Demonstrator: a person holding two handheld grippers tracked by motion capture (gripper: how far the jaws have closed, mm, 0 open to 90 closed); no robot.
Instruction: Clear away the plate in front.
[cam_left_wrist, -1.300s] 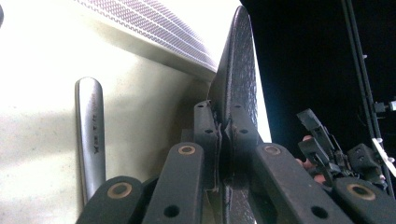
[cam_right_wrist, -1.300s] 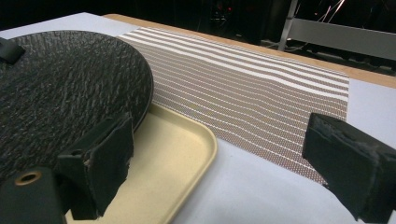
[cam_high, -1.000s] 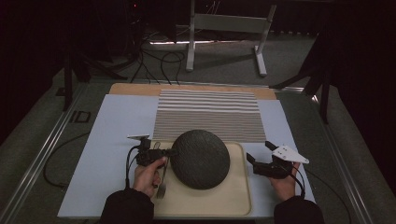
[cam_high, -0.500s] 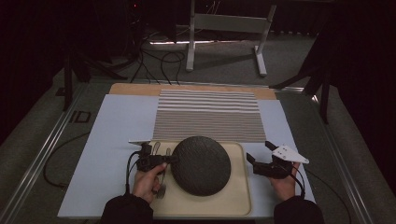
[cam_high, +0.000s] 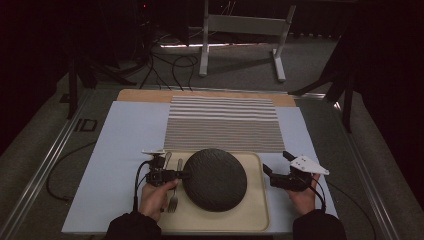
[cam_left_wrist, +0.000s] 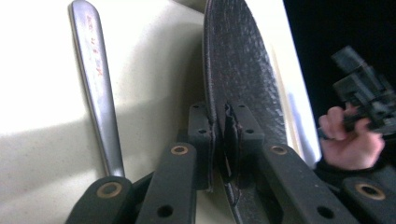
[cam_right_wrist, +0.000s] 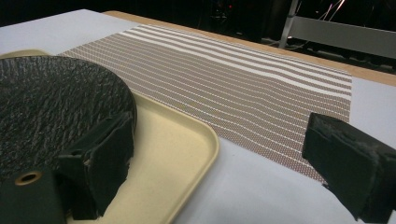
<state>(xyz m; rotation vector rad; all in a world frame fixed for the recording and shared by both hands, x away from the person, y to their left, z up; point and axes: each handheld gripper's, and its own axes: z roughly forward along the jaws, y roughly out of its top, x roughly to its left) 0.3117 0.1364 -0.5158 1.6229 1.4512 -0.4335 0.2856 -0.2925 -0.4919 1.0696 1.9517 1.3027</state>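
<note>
The dark plate lies flat on the beige tray, which sits at the near edge of the pale blue mat; the plate covers the tray's middle and reaches nearly to its far rim. The left gripper is at the plate's left edge. In the left gripper view, its jaws stand one on each side of the plate's rim, pinched upon it, though they have just been easing apart slightly with the rim between them. A fork and a second piece of cutlery lie on the tray's left margin, just beside that gripper. The right gripper hovers at the tray's right edge with its jaws spread wide and nothing between them; the right gripper view shows its pads apart from the plate. The striped placemat beyond the tray is bare.

Assessment: the plate has been set down on the tray, and the grip appears to be loosening. Remaining, as judged: full release of the rim and withdrawal of the left gripper. Whether the cutlery is to be moved cannot be determined.
</note>
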